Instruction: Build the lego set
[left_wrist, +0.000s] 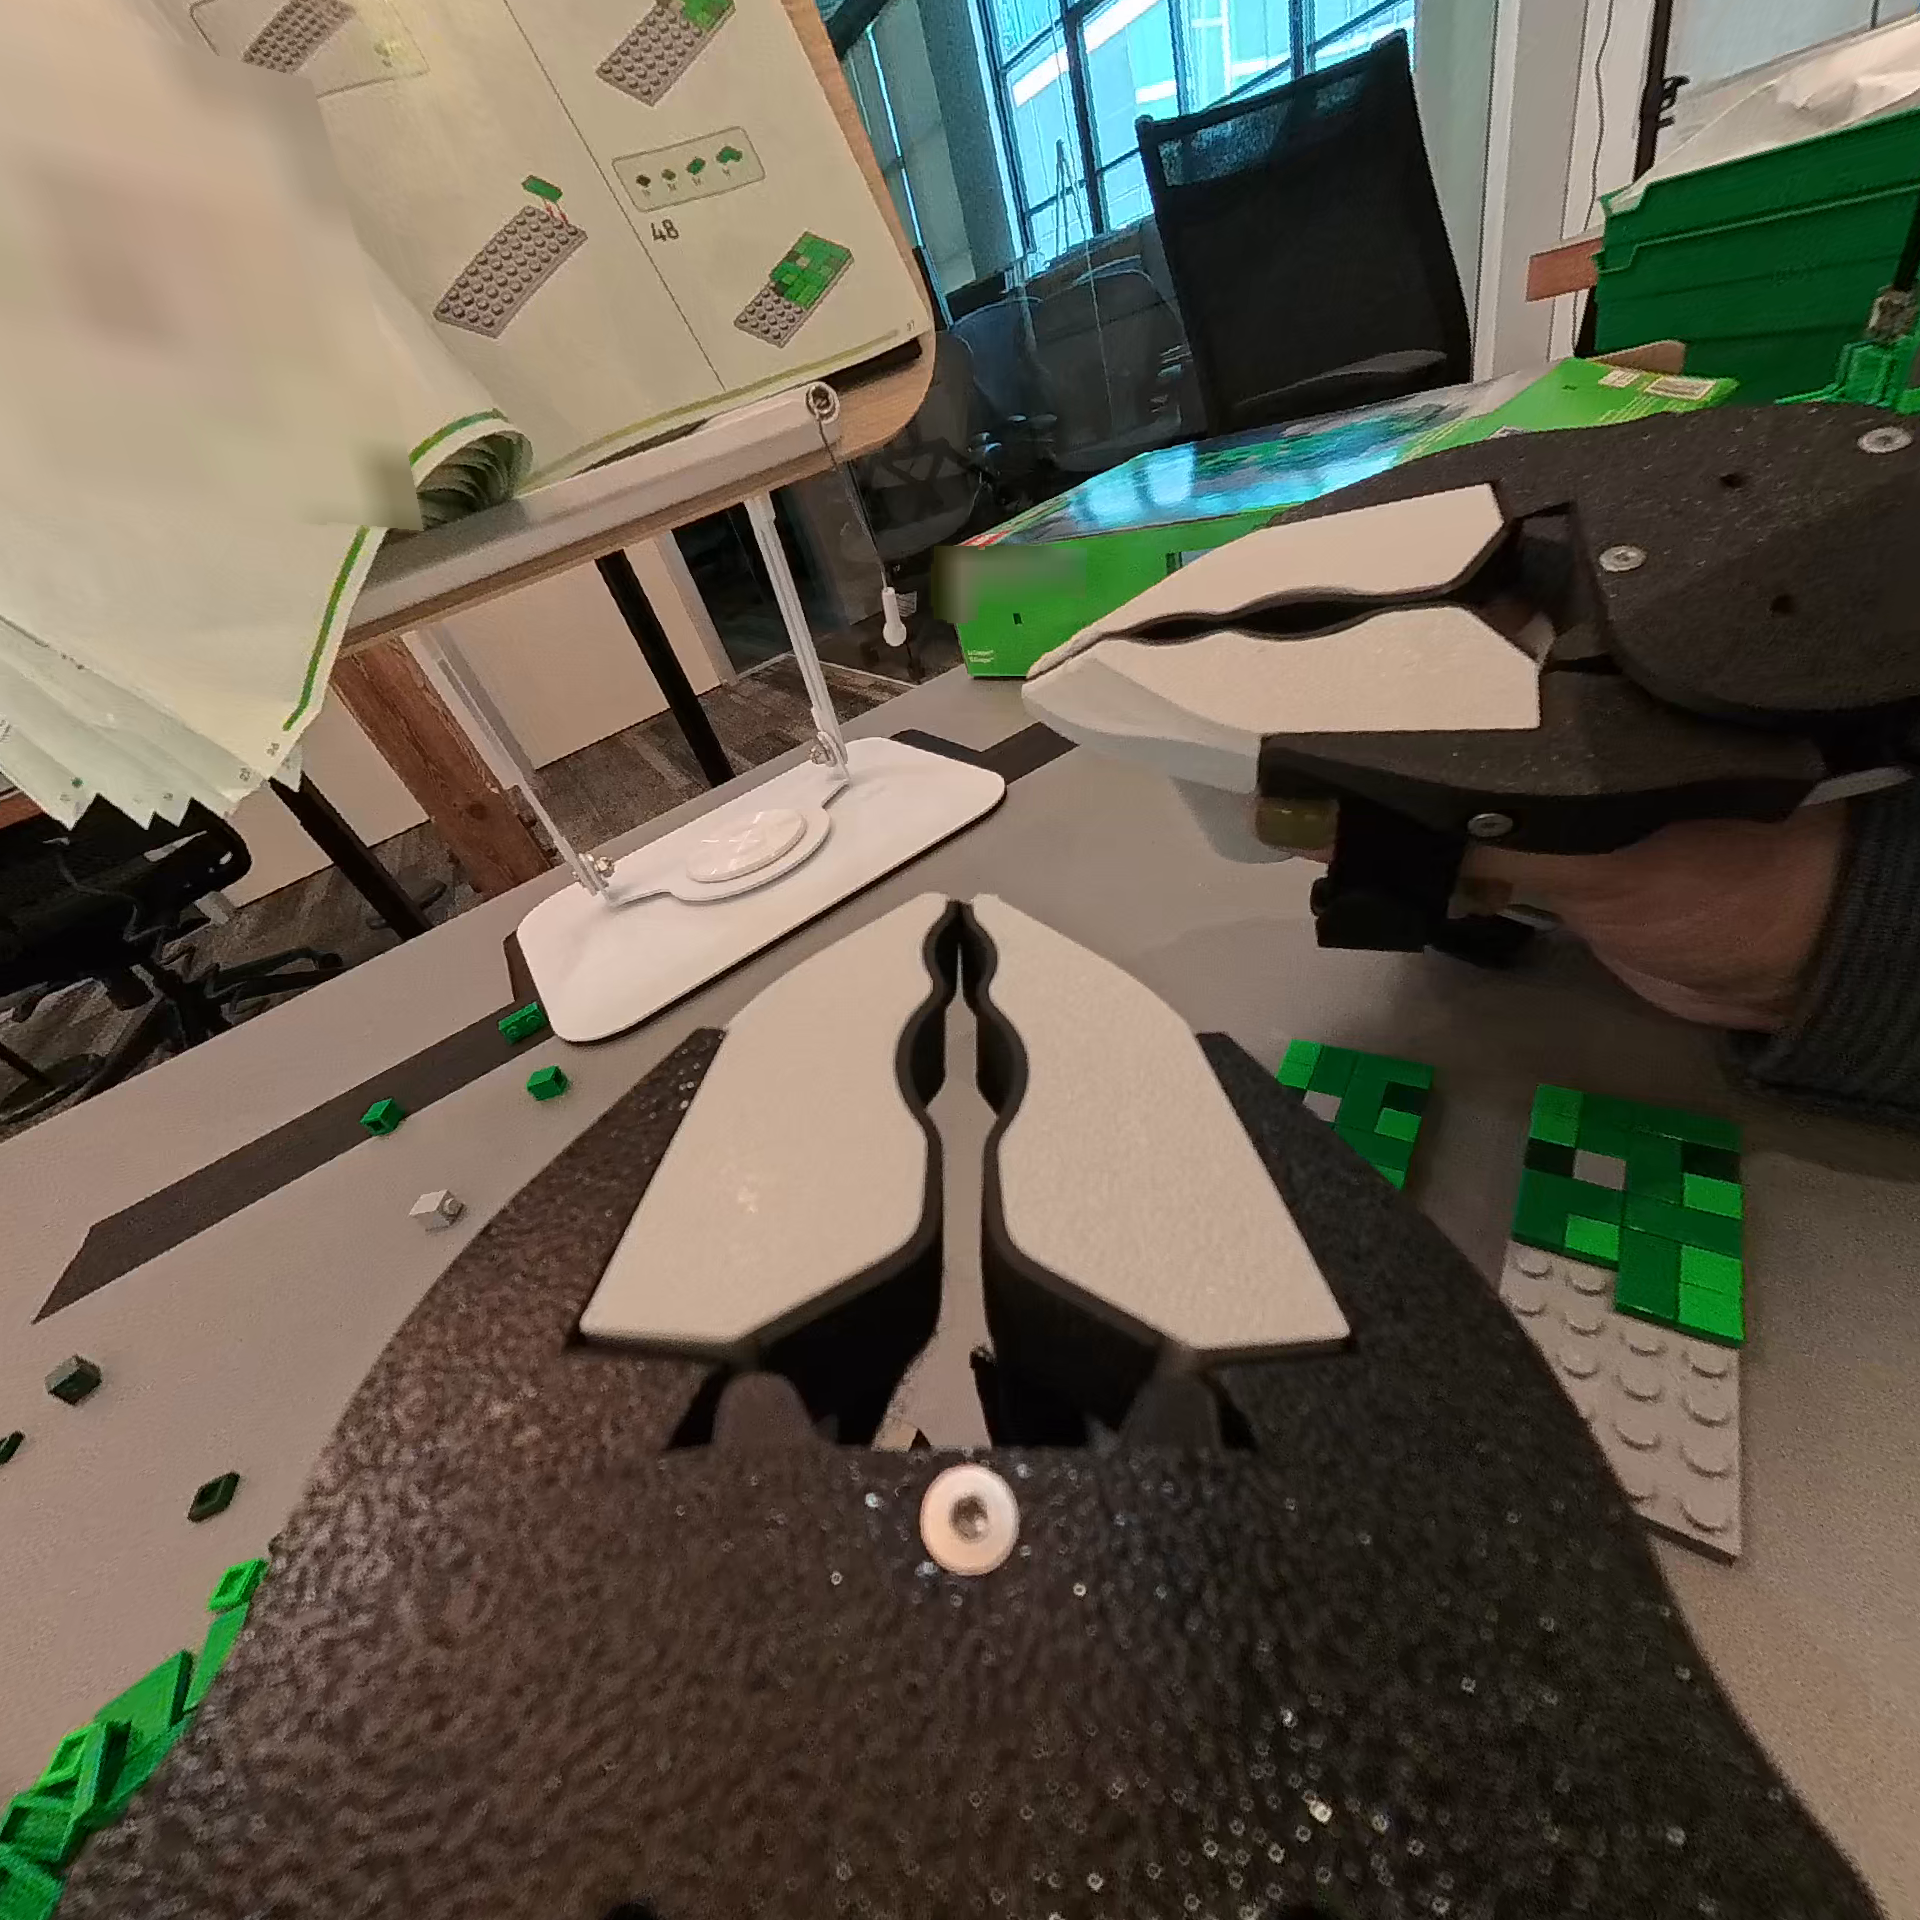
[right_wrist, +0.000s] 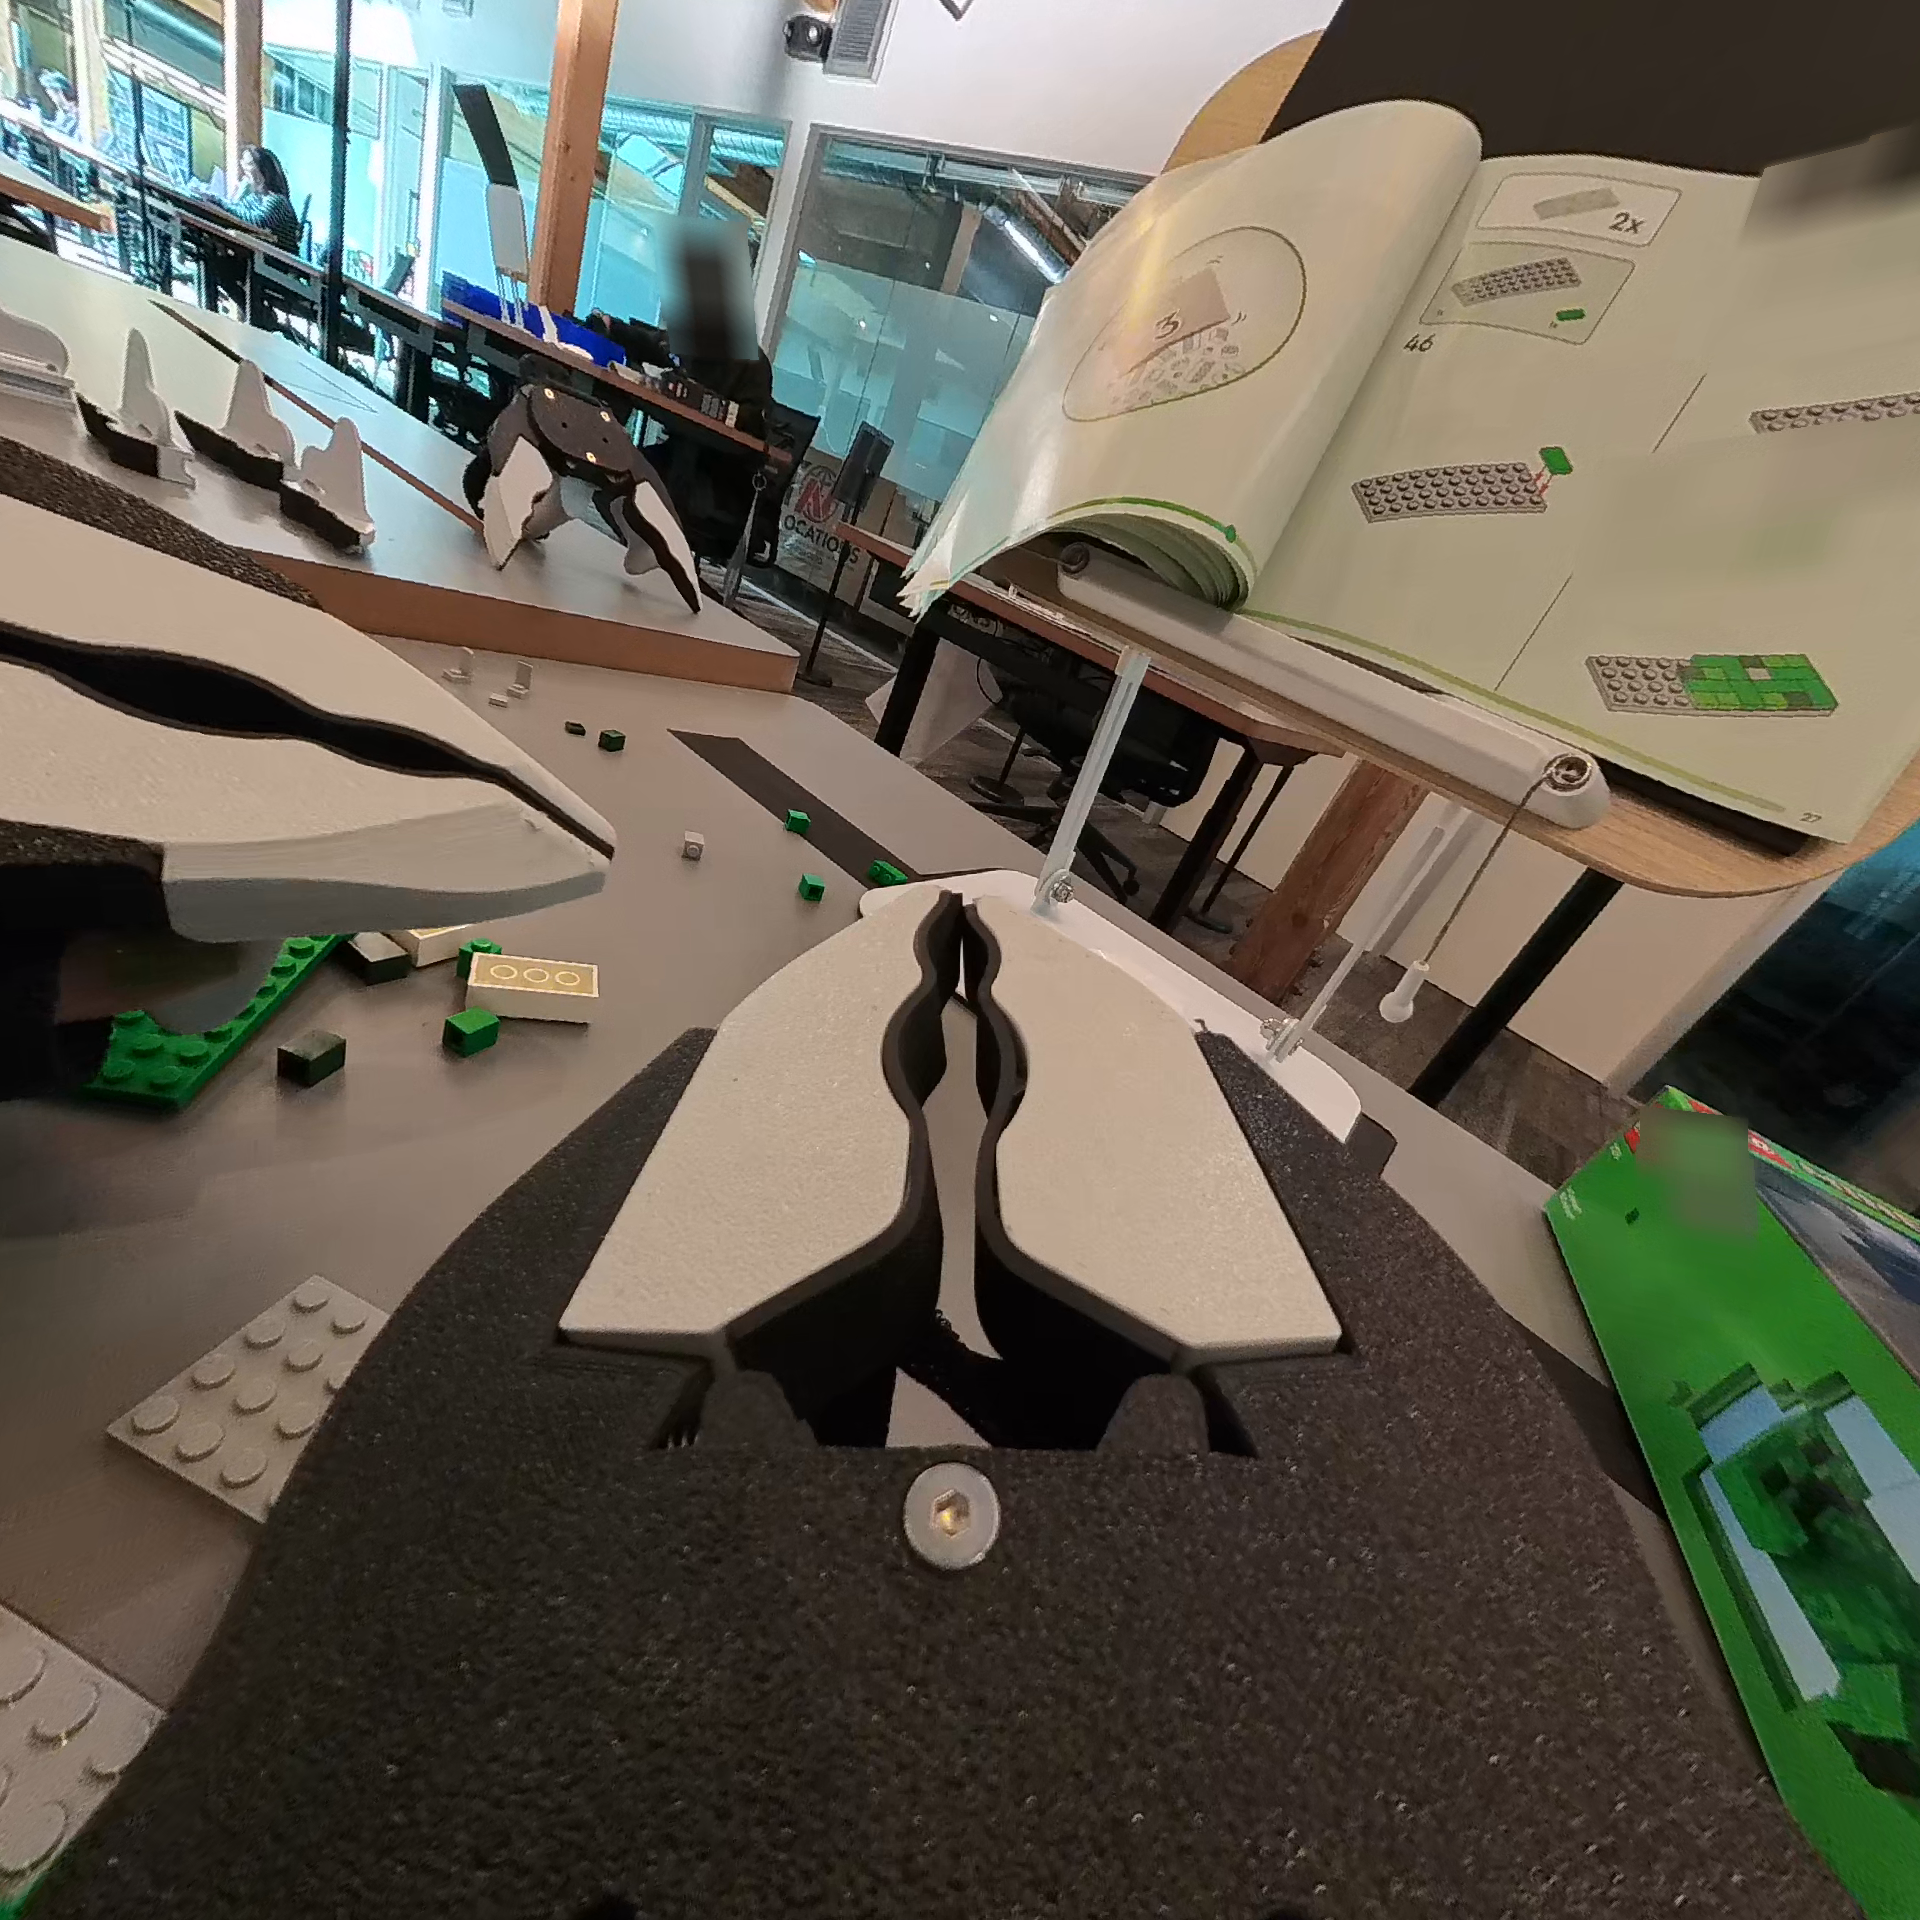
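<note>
You are holding your left hand-held gripper (left_wrist: 961, 914) with its fingers pressed together on nothing, and your right hand-held gripper (right_wrist: 958, 906) likewise. The green set box (right_wrist: 1704, 1382), printed and lying closed, is sitting right of your right hand-held gripper. The open instruction booklet (left_wrist: 582, 208) is standing ahead. The grey baseplate (left_wrist: 1652, 1371), partly tiled green, is lying just right of your left hand-held gripper on the table (left_wrist: 1143, 852).

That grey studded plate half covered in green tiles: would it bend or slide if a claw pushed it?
The flat grey studded plate with green tiles looks like rigid plastic, so it probably won't flex. It lies flat on the smooth grey table, so a sideways push would likely slide it. Being thin, it may be awkward to pinch.
</note>
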